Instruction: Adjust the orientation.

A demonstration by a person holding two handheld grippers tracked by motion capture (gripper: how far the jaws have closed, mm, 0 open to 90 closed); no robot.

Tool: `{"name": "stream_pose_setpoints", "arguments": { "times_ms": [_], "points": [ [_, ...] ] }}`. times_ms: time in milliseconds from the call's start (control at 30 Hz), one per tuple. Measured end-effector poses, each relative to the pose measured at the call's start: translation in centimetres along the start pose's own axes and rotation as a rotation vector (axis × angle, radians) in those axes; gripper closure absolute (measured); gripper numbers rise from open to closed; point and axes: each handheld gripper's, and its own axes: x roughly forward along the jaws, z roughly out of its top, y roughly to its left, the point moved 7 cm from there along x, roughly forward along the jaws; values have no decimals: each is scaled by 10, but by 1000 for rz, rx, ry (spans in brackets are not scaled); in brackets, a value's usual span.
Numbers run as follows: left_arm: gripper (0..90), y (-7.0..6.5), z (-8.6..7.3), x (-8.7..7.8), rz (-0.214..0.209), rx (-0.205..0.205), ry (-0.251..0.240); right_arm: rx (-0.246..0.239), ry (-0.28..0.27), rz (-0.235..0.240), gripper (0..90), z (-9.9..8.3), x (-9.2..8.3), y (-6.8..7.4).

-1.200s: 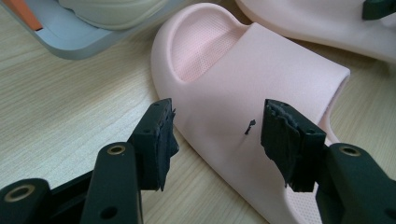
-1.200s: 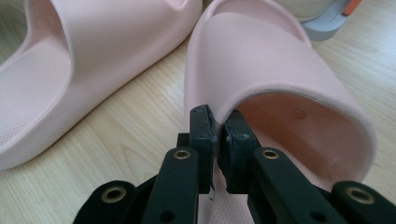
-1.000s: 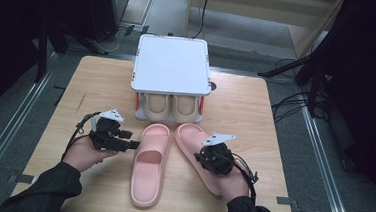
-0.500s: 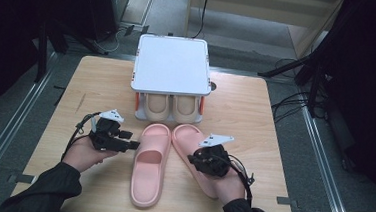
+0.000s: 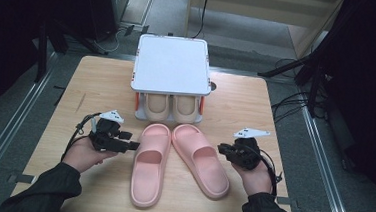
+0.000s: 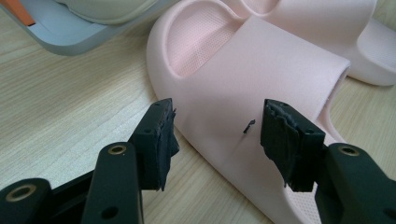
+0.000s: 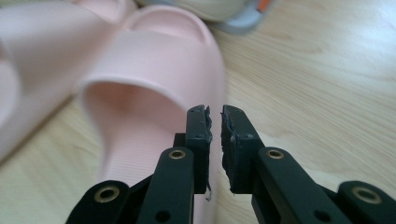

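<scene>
The person's 2 hands enter at the near edge of the wooden surface, 1 gripper in each.

The left gripper lies just beside the outer edge of the left pink slipper. In the left gripper view its jaws are spread wide, and the slipper's strap sits just ahead of the gap between them. Nothing is held.

The right gripper lies just beside the outer edge of the right pink slipper. In the right gripper view its jaws are nearly pressed together, with a thin slit between the pads and nothing in it. Whether a pad touches the slipper's side cannot be told.

The 2 slippers lie side by side, toes toward the far side. Their toes touch or nearly touch; their heels diverge.

Farther on stands a small rack with a flat white top. A beige pair occupies its lower level.

Judged step: grasping a pink slipper for placement on the rack. Recommended practice:
- Close the left gripper over the strap, the firmest raised part.
- Open the right gripper before approach.
- Lift level, clear of the neighbouring slipper.
</scene>
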Motion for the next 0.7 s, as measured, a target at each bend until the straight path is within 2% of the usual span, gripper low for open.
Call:
{"name": "stream_pose_setpoints", "arguments": {
  "times_ms": [100,233,400,700],
  "points": [
    [439,-1,-1,1,0,8,8,8,34,-16,798,-4,12,-9],
    [438,-1,-1,2,1,11,14,12,67,-23,802,-5,27,-13],
    [439,-2,-3,4,2,11,25,-20,92,-22,811,-6,34,-7],
    [438,-3,-3,6,0,16,32,-21,111,6,805,-7,34,3]
  ]
}}
